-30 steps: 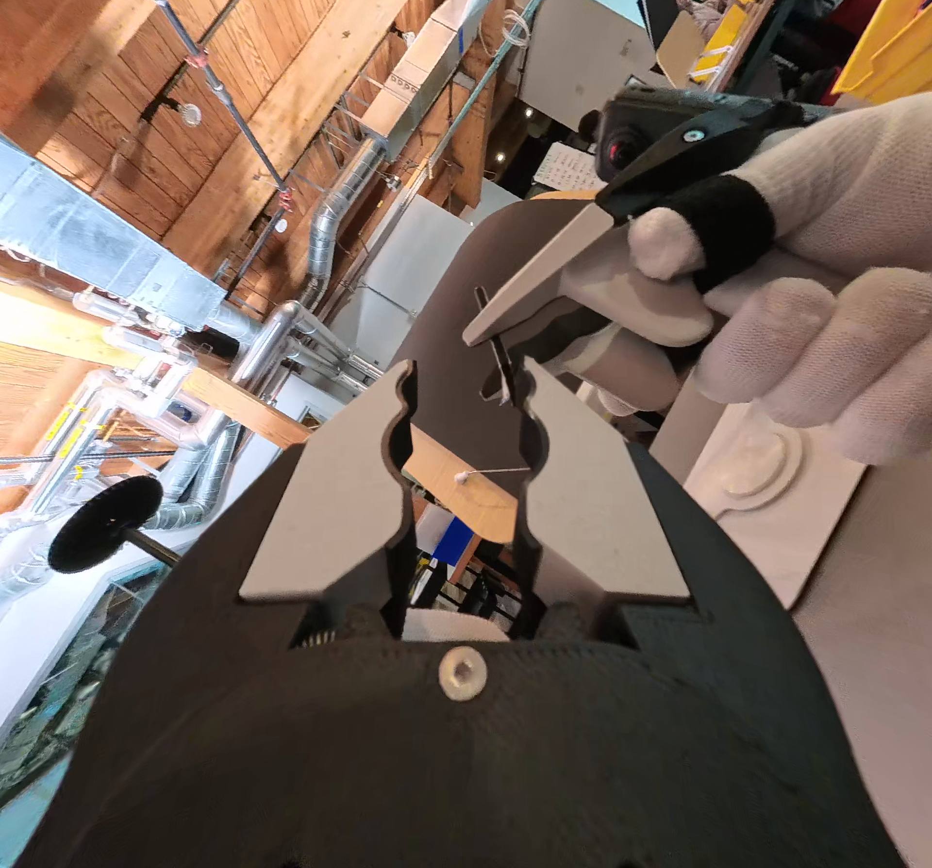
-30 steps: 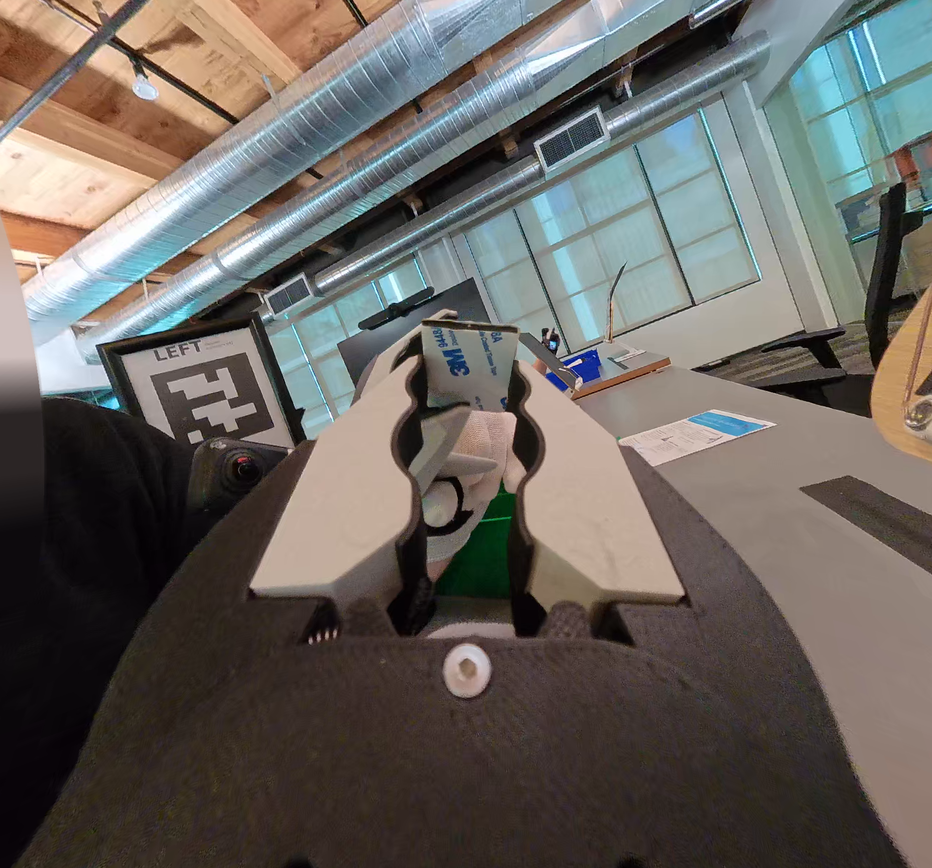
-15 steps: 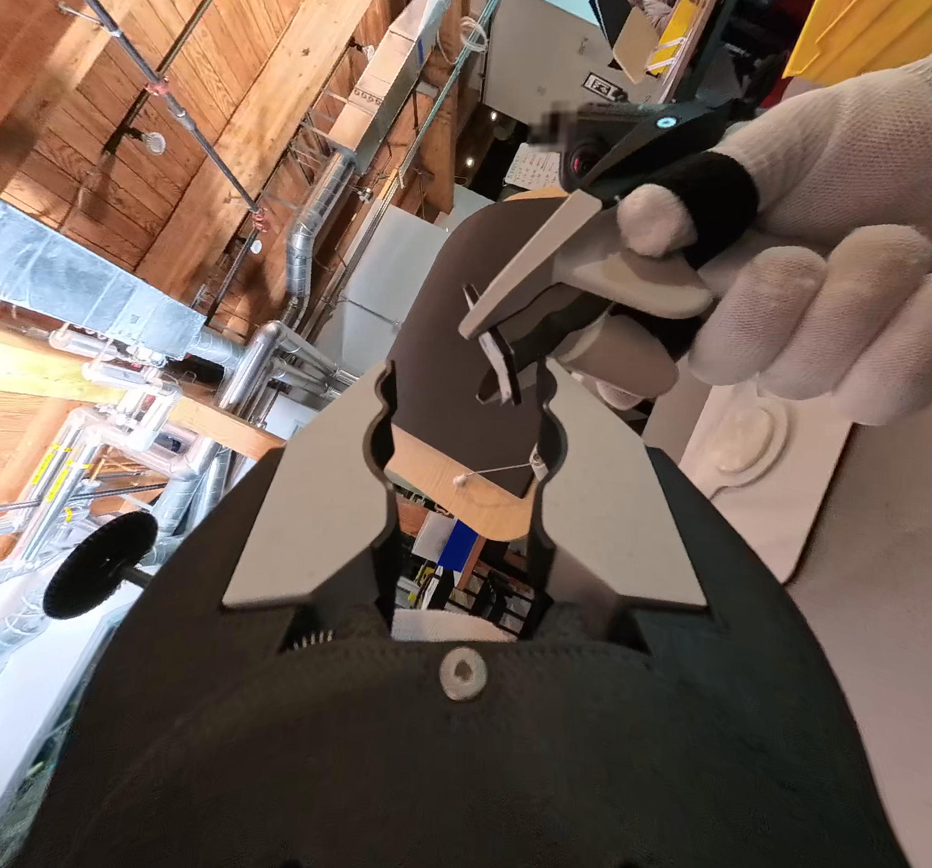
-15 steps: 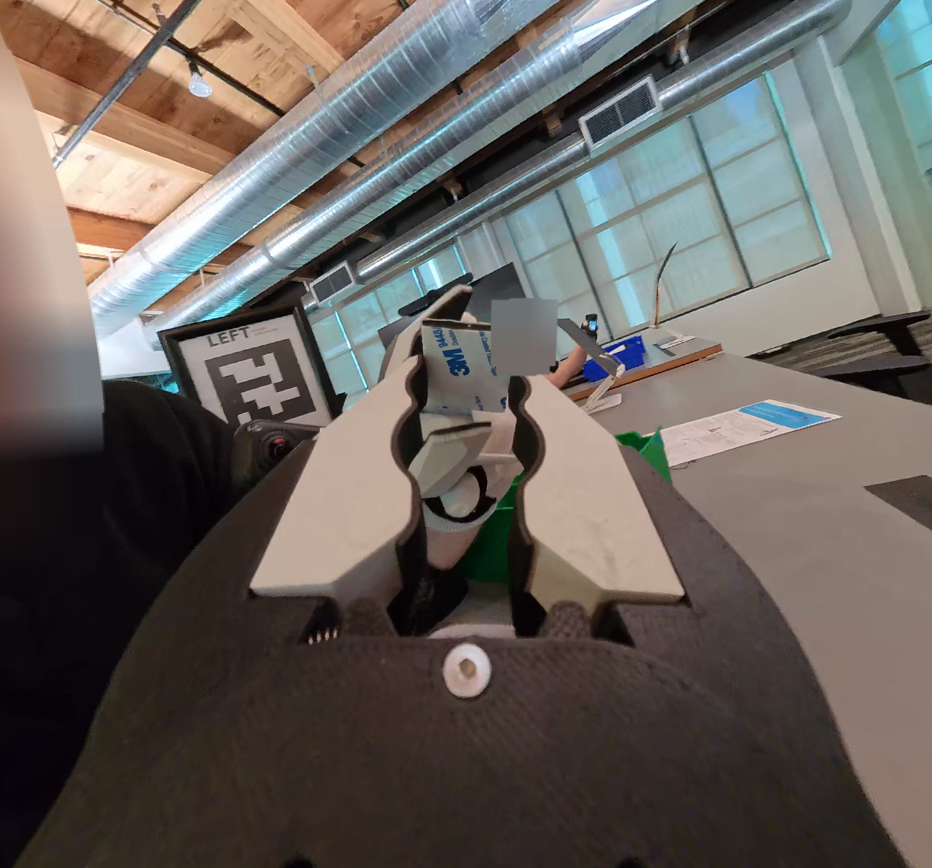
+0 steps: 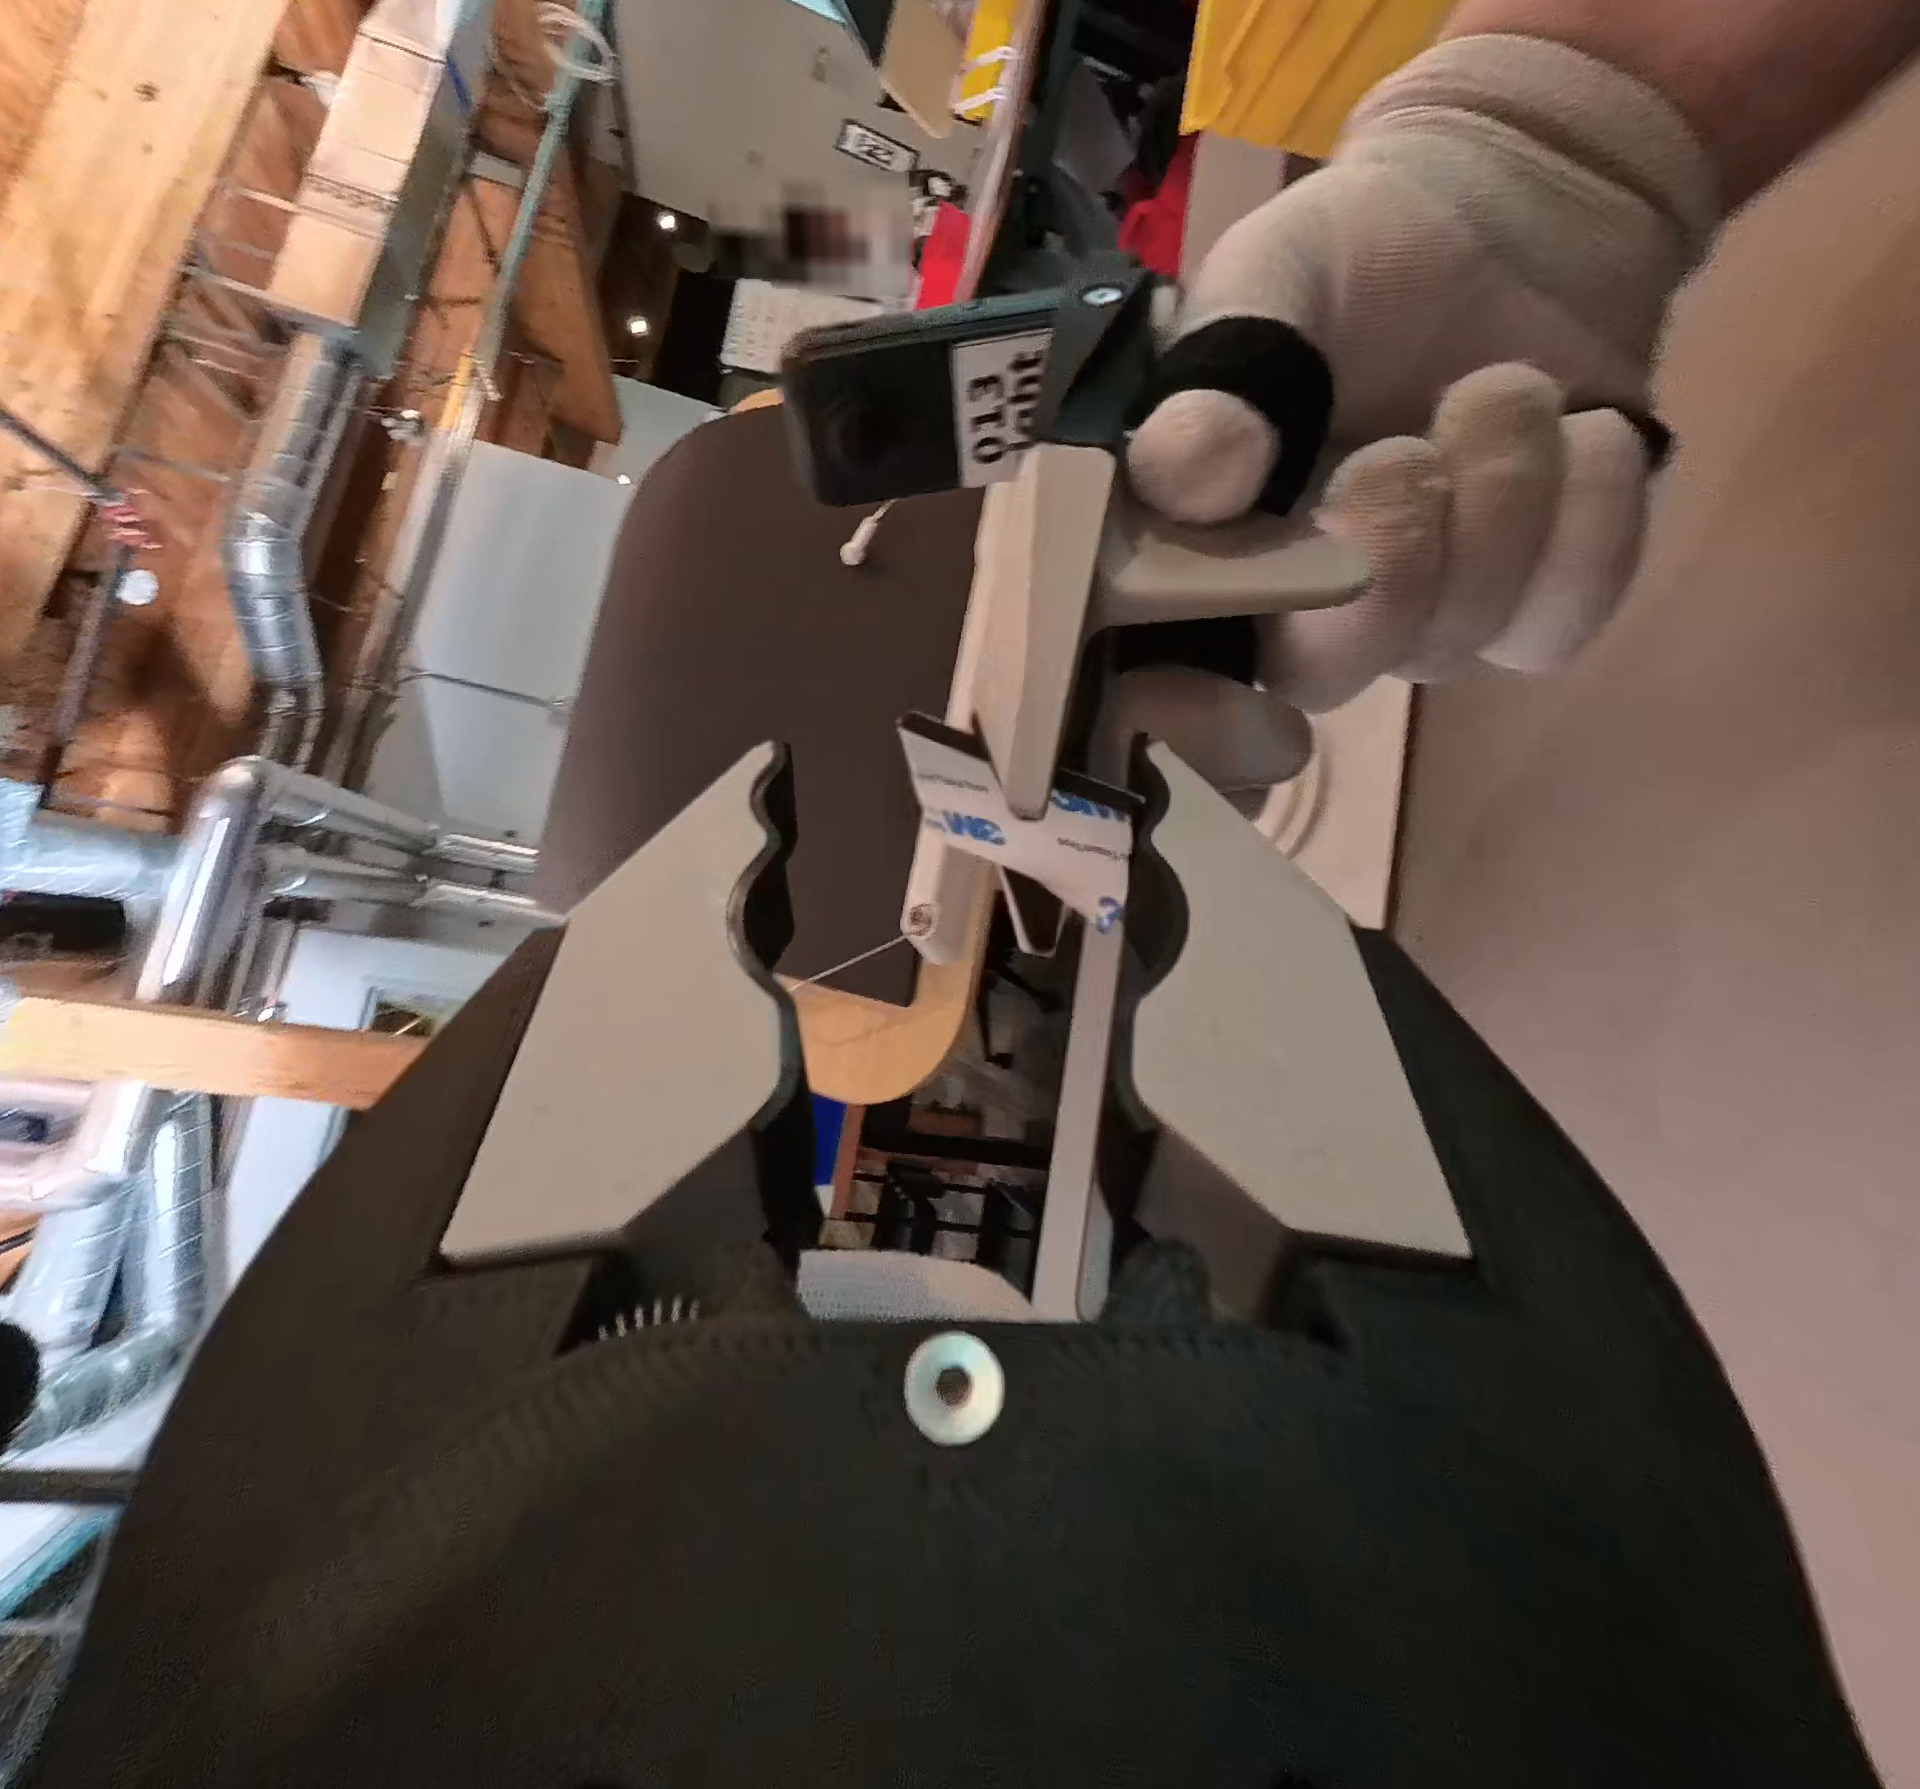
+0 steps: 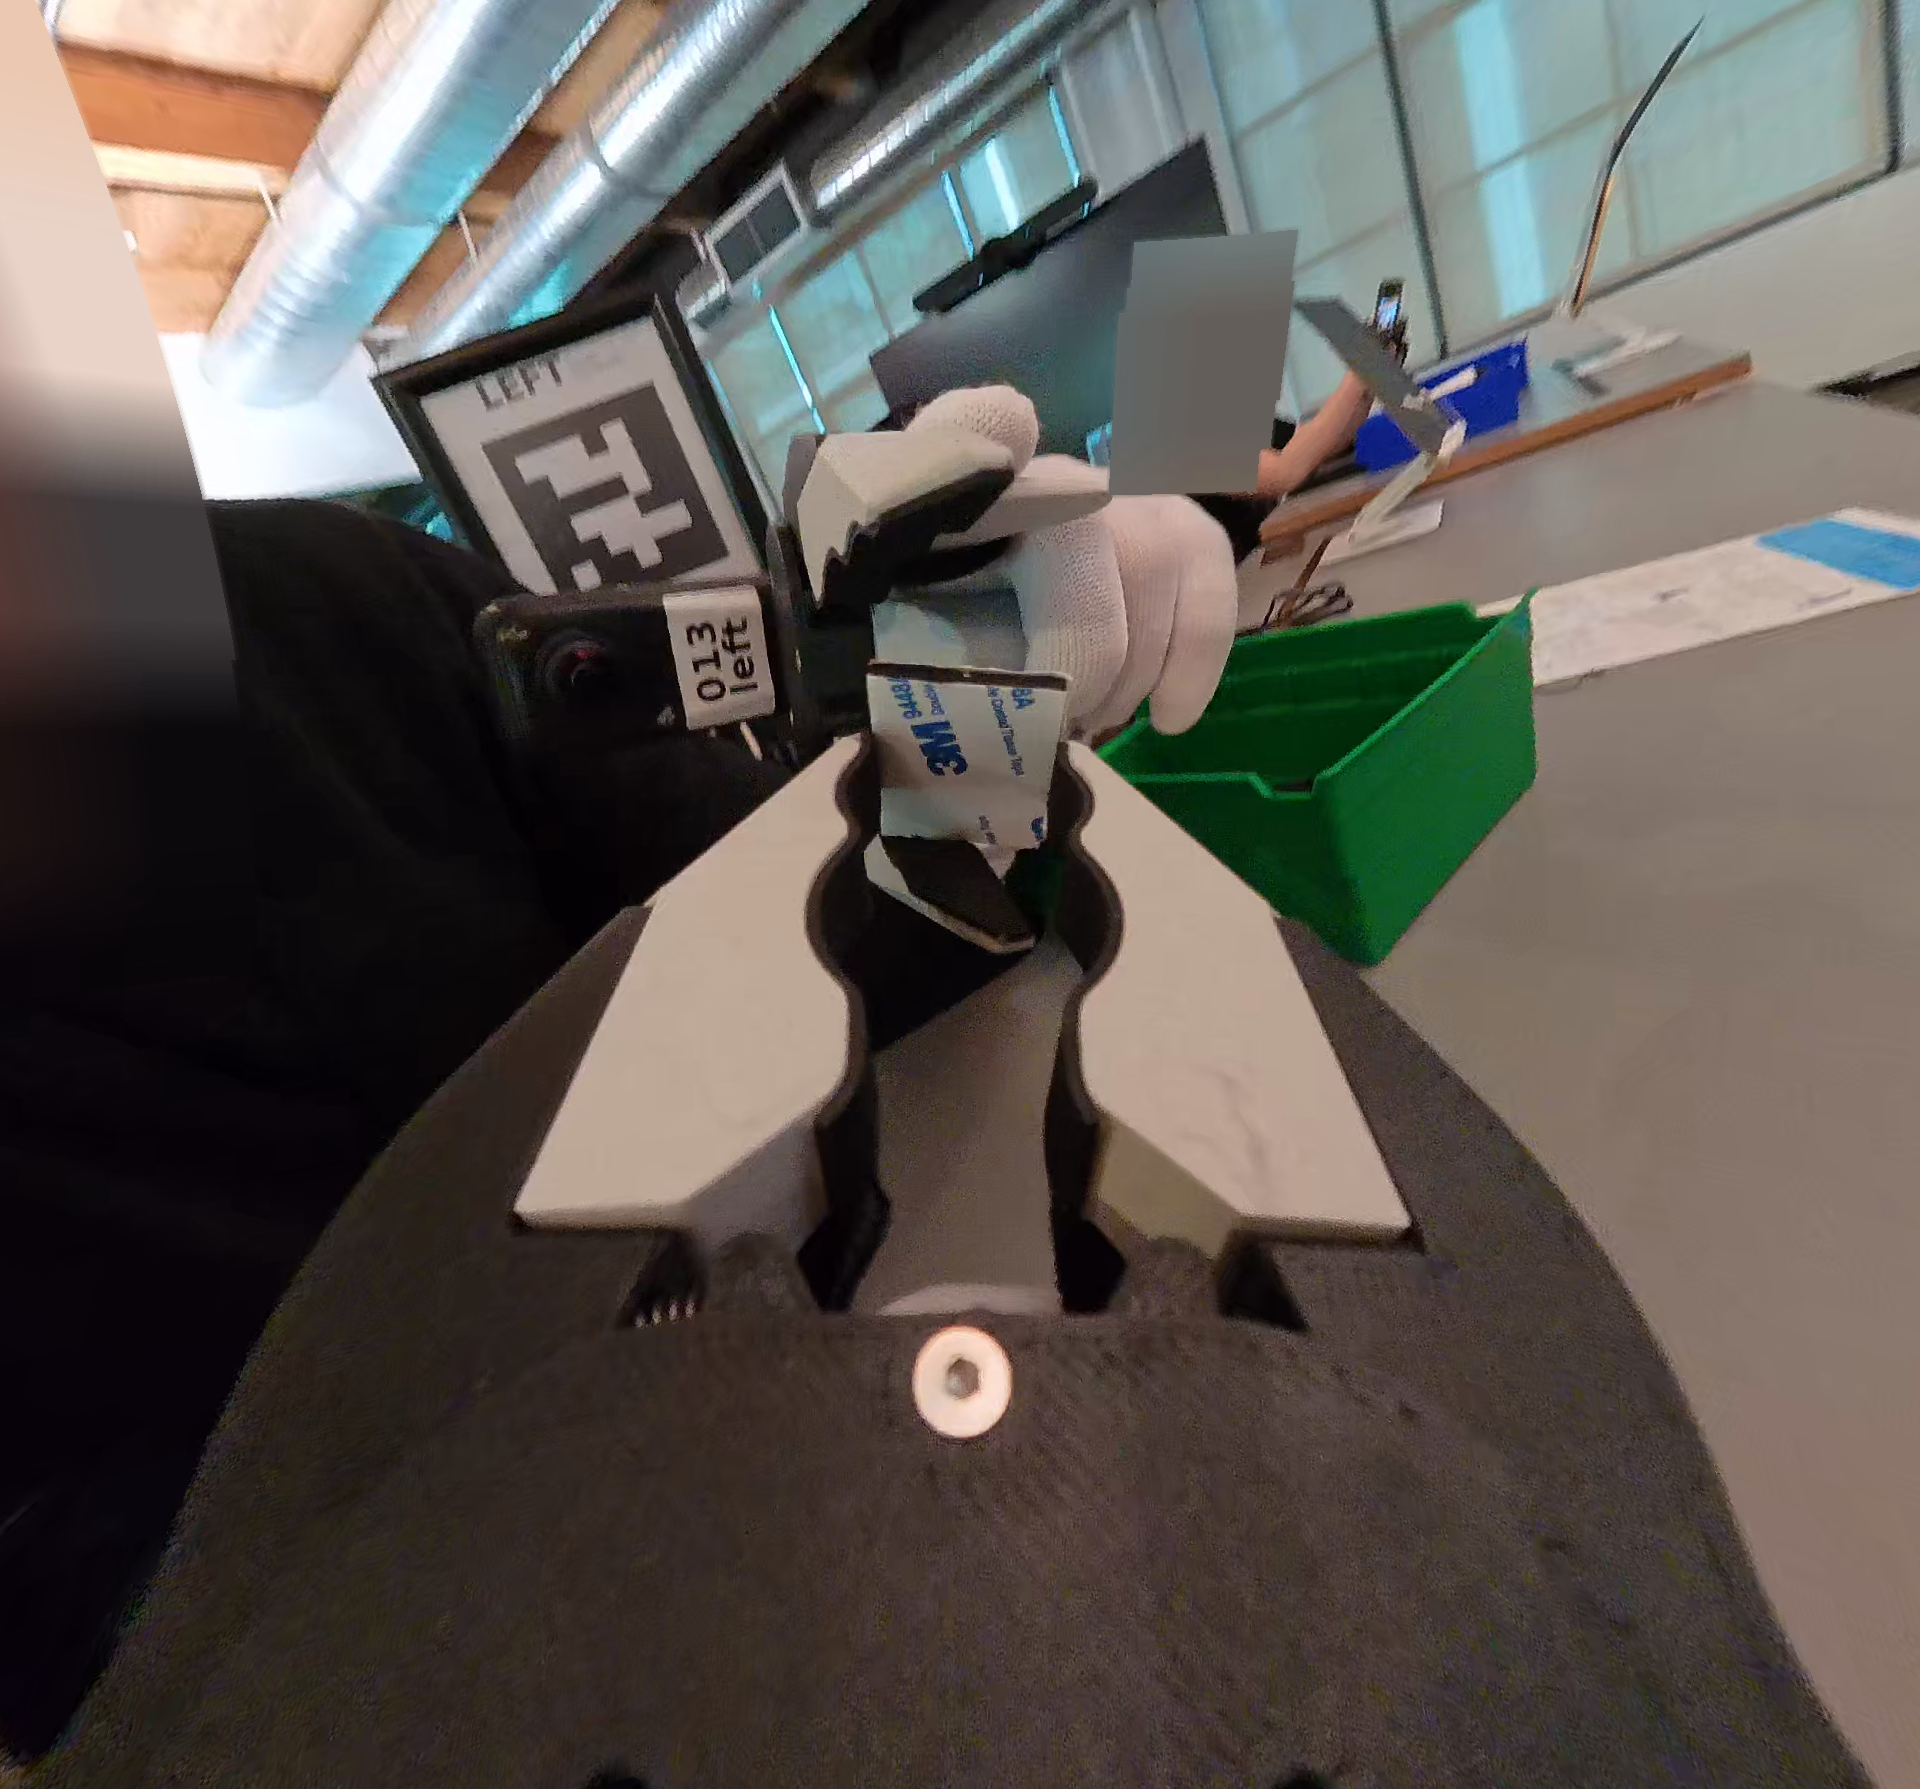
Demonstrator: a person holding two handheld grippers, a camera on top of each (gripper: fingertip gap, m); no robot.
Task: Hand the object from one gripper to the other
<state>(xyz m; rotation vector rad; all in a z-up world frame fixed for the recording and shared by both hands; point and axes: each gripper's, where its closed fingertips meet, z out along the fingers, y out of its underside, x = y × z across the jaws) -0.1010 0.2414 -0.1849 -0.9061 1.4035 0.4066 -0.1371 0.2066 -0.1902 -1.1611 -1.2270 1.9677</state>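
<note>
The object is a small white adhesive pad with blue print and a dark edge (image 6: 961,731). My right gripper (image 6: 961,763) is shut on it at the fingertips and holds it upright in the air. My left gripper (image 5: 961,773) is open wide. In the left wrist view the pad (image 5: 1081,835) hangs between my left fingers, close to the right-hand one. The right gripper (image 5: 1023,804) comes down from above, held by a white-gloved hand (image 5: 1455,389). In the right wrist view the left gripper (image 6: 914,752) straddles the pad, one finger above it and one below.
A green plastic bin (image 6: 1351,804) stands on the grey table (image 6: 1662,960) just right of the grippers. Papers (image 6: 1714,596) lie farther back. A person sits at a far desk with a blue bin (image 6: 1444,399). Ducts and wooden beams run overhead. My right fingertips sit around 4 cm from my left ones.
The left gripper has opened wider. The two grippers have closed in on each other, and the pad in the right gripper now sits between the left fingers.
</note>
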